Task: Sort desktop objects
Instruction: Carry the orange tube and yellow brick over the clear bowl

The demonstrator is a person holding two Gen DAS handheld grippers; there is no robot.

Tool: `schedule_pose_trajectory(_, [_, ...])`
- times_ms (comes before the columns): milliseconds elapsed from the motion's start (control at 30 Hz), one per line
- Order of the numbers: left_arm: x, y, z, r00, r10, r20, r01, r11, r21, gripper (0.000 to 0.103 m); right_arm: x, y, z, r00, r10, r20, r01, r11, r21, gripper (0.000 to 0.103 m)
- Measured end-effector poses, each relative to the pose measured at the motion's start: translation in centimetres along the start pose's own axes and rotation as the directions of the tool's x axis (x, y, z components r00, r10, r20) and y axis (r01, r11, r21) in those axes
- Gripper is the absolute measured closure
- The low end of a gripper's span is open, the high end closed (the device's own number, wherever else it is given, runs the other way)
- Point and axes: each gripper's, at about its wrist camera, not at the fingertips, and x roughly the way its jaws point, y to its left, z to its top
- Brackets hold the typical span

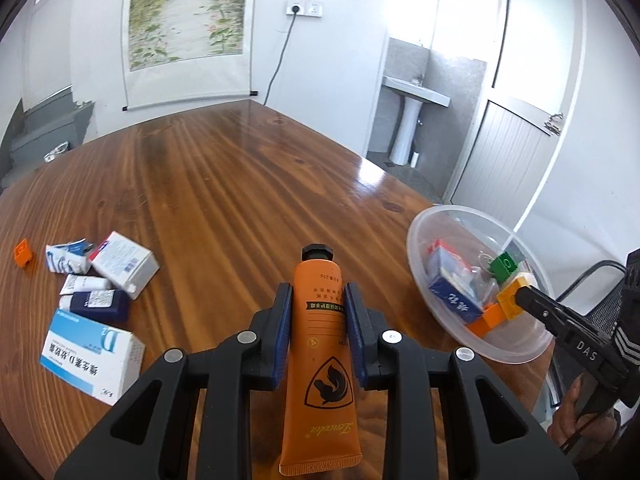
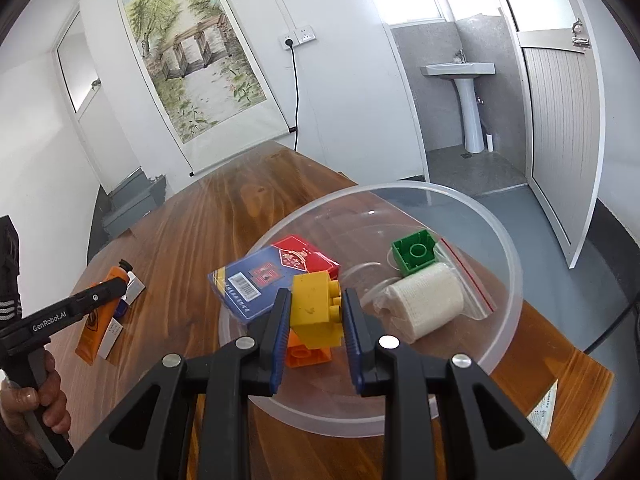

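My left gripper [image 1: 318, 300] is shut on an orange tube [image 1: 320, 344] with a black cap, held above the wooden table [image 1: 240, 184]. My right gripper [image 2: 316, 308] is shut on a yellow brick [image 2: 316, 308], held over the clear plastic bowl [image 2: 508, 280]. In the bowl lie a blue and red box [image 2: 276, 272], a green brick [image 2: 414, 254], an orange brick [image 2: 308, 354] and a bagged white roll [image 2: 428, 304]. The left wrist view shows the bowl [image 1: 424, 232] at the right with the right gripper's tip [image 1: 524, 298] on the yellow brick [image 1: 512, 300].
At the table's left lie several medicine boxes: a blue and white one [image 1: 90, 354], a white one [image 1: 124, 264], a dark blue one [image 1: 100, 304], a crumpled one [image 1: 66, 260]. A small orange brick [image 1: 22, 252] lies far left. A paper [image 2: 542, 408] lies near the table's right edge.
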Motion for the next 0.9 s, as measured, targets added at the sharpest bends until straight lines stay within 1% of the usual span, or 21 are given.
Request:
schedule_pose_trajectory(133, [0.7, -3.2, 1.0, 0.998, -0.067, -0.010, 0.067, 0.996, 0.052, 0.075, 0.5, -0.3, -0.3, 1.000, -0.005, -0.020, 0.004, 1.000, -0.029, 0.075])
schedule_pose_trajectory(267, [1.3, -5.9, 2.0, 0.994, -0.111, -0.008, 0.111, 0.988, 0.106, 0.075, 0.9, -0.2, -0.9, 0.999, -0.017, -0.031, 0.015, 0.997, -0.078, 0.075])
schedule_pose_trajectory(433, [2.1, -8.1, 2.9, 0.987, -0.160, -0.015, 0.160, 0.977, 0.139, 0.075, 1.1, 0.1, -1.0, 0.998, -0.024, -0.064, 0.015, 0.990, -0.140, 0.075])
schedule_pose_trajectory(633, [2.6, -9.3, 3.0, 0.983, -0.183, -0.024, 0.185, 0.970, 0.159, 0.075, 1.3, 0.3, -1.1, 0.988, 0.040, -0.151, -0.069, 0.979, -0.194, 0.075])
schedule_pose_trajectory(700, [2.8, -9.6, 3.0, 0.982, -0.186, -0.029, 0.188, 0.968, 0.164, 0.075, 1.3, 1.0, -1.7, 0.984, 0.016, -0.176, -0.062, 0.964, -0.259, 0.075])
schedule_pose_trajectory(733, [2.9, -9.7, 2.9, 0.982, -0.187, -0.031, 0.190, 0.968, 0.166, 0.075, 1.2, 1.2, -1.9, 0.984, 0.018, -0.175, -0.066, 0.959, -0.276, 0.075])
schedule_pose_trajectory(800, [2.9, -9.9, 3.0, 0.980, -0.194, -0.034, 0.197, 0.966, 0.170, 0.075, 0.9, 0.9, -2.2, 0.976, 0.065, -0.207, -0.118, 0.960, -0.255, 0.075])
schedule_pose_trajectory(900, [3.1, -10.2, 3.0, 0.978, -0.205, -0.035, 0.208, 0.962, 0.178, 0.075, 0.5, 0.6, -2.6, 0.970, 0.089, -0.226, -0.146, 0.958, -0.248, 0.075])
